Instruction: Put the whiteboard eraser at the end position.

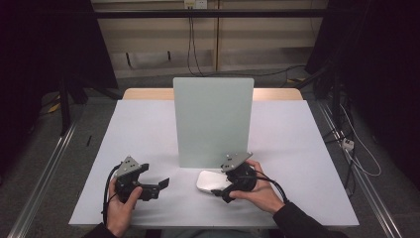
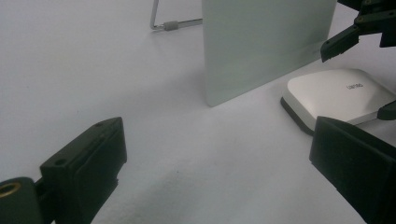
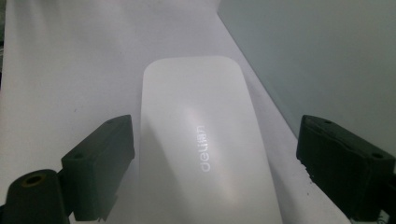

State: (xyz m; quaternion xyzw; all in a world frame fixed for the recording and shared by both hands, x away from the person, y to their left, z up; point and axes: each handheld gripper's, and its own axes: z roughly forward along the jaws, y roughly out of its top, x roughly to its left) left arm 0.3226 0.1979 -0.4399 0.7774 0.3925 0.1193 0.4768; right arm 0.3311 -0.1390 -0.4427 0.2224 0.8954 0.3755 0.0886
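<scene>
White mouse (image 3: pixel 201 149) lies flat on worktop (image 1: pixel 148 134), just in front of upright grey-green panel (image 1: pixel 213 119). R gripper (image 1: pixel 225 191) fingers wide apart either side of mouse, not pressing it. L gripper (image 1: pixel 159 184) fingers open, nothing between, well apart from mouse.

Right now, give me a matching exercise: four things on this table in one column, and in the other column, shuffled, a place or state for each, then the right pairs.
Things:
1. white device
2. pale green board
3. left gripper
4. right gripper

Places or states:
A. stands upright at the middle of the table
B. open, nothing between its jaws, over bare tabletop
C. lies flat on the table in front of the board
D. open, with its jaws either side of the white device

Pairs: 1-C, 2-A, 3-B, 4-D
</scene>
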